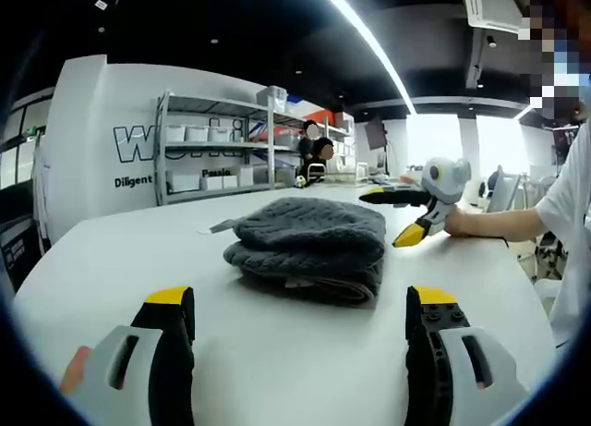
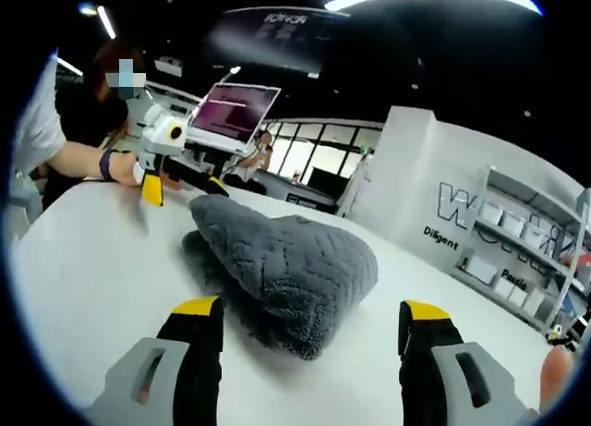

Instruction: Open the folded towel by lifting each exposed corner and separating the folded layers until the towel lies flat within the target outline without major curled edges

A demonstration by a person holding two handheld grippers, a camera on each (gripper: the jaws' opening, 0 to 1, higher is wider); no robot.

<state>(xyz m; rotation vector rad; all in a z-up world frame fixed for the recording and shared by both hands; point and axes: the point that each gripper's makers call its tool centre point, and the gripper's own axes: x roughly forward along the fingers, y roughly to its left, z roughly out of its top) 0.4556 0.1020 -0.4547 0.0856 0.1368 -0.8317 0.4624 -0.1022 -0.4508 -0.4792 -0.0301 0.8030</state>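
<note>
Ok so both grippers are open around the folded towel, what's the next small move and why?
Probably ease the right gripper forward onto the near edge of the top layer of the grey towel and close on it. The towel lies folded in layers on the white table, and both the right gripper and the left gripper are open and short of it.

Dark ceiling, light strip (image 1: 369, 38); white wall, metal shelving (image 1: 217, 149); bright windows (image 1: 462, 139); white table (image 1: 120, 250).
</note>
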